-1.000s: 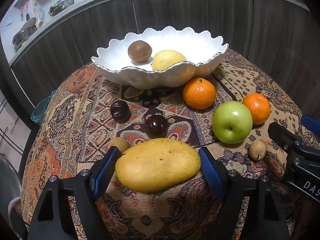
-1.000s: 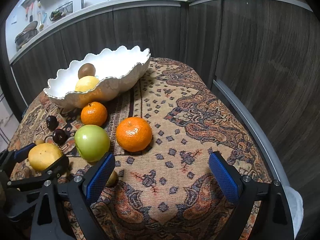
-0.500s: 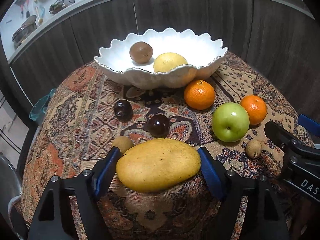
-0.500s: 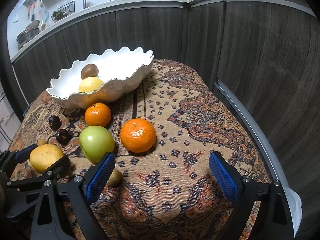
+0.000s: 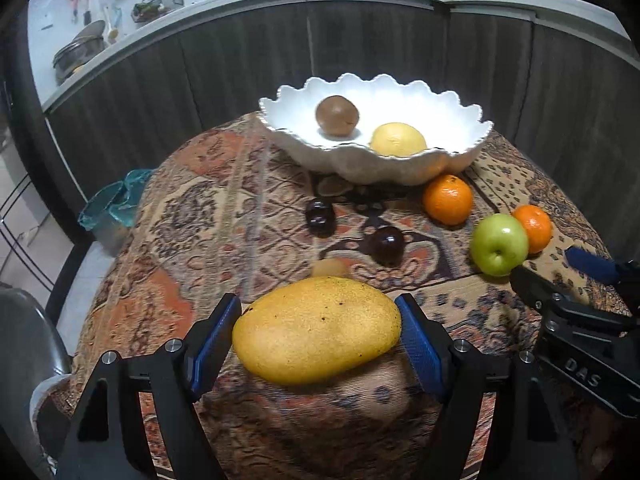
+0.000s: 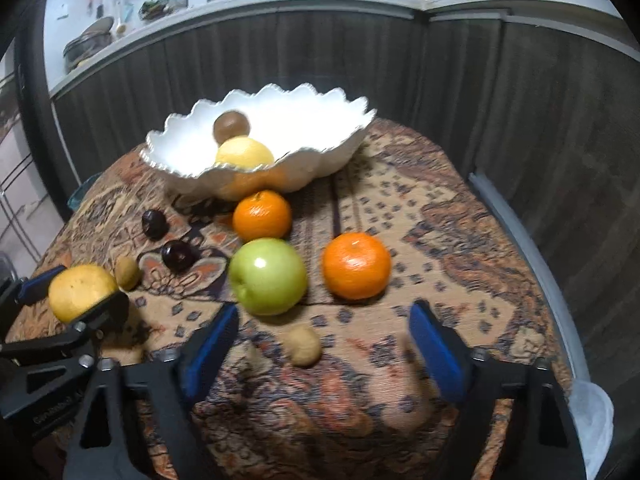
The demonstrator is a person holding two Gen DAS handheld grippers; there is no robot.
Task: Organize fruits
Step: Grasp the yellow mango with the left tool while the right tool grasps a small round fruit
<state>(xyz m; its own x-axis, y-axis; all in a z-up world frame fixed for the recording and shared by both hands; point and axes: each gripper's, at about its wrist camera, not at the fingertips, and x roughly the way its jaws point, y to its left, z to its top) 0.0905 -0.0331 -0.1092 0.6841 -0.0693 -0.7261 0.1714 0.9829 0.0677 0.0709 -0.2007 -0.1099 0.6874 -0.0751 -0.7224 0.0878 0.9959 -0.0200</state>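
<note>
A: Where is the mango (image 5: 316,330) right now?

B: Clamped end to end in the left gripper (image 5: 318,332), both blue pads pressing on its tips, at about 6 o'clock in the left wrist view. The shadow on the patterned cloth (image 5: 192,216) beneath it suggests it is just clear of the table. The white scalloped bowl (image 5: 460,120) sits at 12 o'clock, with a brown fruit and a yellow one already inside.

A: And the right gripper (image 6: 320,344)?

B: Released, nothing grasped. Its jaws have just been closing in, with only a small tan fruit (image 6: 304,346) lying on the cloth between them, untouched. The green apple (image 6: 268,276) is at 11 o'clock from it, an orange (image 6: 356,266) at 1 o'clock.

A: How will the mango handle?

B: Heavy for its size, I judge, smooth-skinned and probably soft when ripe. The lengthwise grip on its tapered ends could slip, so firm but gentle pressure, then lower it in without hitting the bowl's fragile rim.
</note>
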